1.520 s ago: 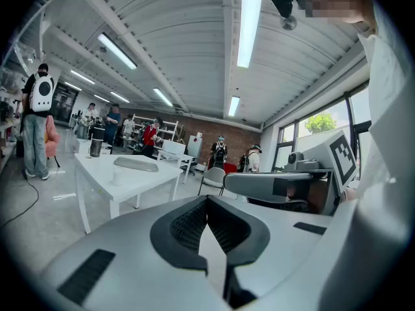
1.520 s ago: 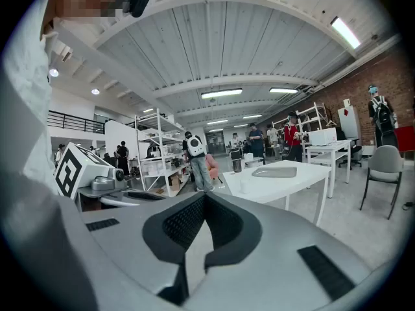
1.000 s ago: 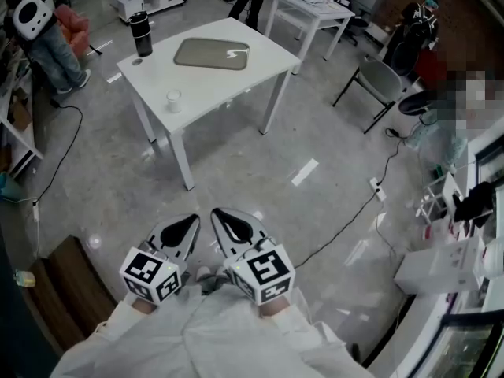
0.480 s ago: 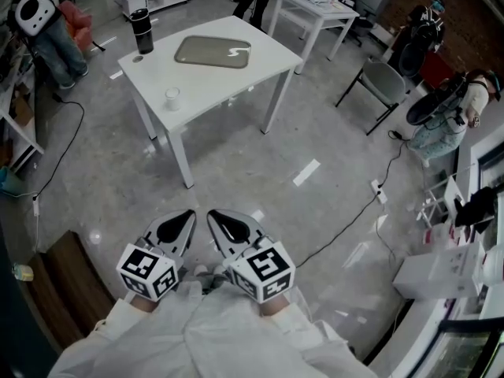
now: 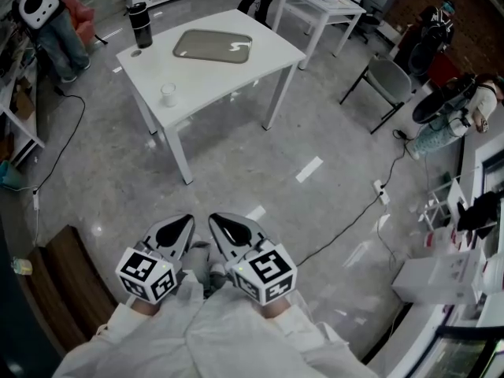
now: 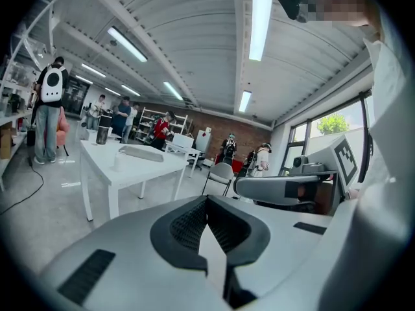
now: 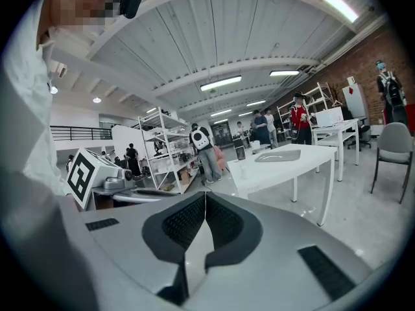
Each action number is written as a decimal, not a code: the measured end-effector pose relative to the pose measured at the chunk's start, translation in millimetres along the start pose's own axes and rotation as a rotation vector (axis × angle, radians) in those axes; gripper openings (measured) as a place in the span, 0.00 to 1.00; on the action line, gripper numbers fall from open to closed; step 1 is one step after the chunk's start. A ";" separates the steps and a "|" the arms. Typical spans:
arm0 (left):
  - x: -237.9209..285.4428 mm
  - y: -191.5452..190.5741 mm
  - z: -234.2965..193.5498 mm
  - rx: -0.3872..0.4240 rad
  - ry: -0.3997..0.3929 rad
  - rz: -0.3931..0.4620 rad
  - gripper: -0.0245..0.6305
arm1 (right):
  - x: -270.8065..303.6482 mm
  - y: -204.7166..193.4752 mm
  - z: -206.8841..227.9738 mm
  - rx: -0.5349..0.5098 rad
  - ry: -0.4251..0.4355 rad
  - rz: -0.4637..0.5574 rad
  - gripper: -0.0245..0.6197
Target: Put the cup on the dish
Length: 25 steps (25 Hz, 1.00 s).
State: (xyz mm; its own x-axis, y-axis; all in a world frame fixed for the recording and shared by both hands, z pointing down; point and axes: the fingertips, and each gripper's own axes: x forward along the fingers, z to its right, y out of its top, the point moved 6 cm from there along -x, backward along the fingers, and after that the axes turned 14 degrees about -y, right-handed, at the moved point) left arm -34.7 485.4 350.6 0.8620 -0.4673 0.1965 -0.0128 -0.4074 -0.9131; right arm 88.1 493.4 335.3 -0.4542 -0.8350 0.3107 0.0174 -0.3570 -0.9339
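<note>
Head view: you stand well back from the white table point(image 5: 272, 50). The cup point(image 5: 168, 94) is on it near the front edge, well apart from the grey dish point(image 5: 213, 46) further back, and a dark bottle point(image 5: 140, 25) stands at the far corner. The left gripper point(image 5: 185, 221) and right gripper point(image 5: 220, 220) hang low over the floor, side by side, nothing in either. Left gripper view: jaws pressed together, empty; cup and dish are far off on the tabletop. Right gripper view: same, jaws together on nothing, cup small beside the dish. Risks: come in with the jaws closed like this and you will likely bump the cup instead of straddling it, and that close to the edge a nudge could send it off the table. A hard clamp on a cup that looks light could tip it or pop it out. Mind the floor cable point(image 5: 346, 219) as you walk in. Versus a second back: the table sits a bit higher and further left in the head view, while the grippers keep the same pose, jaws closed as before.
</note>
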 end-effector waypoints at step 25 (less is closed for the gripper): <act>89.8 115.1 -200.5 0.053 -0.080 -0.012 0.05 | 209.4 95.9 69.2 -0.026 -0.055 0.060 0.06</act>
State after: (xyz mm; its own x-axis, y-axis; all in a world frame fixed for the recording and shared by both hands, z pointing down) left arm -60.4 239.3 334.8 0.8999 -0.3971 0.1804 0.0232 -0.3694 -0.9290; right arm 56.3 255.3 323.0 -0.4038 -0.8764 0.2624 0.0200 -0.2952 -0.9552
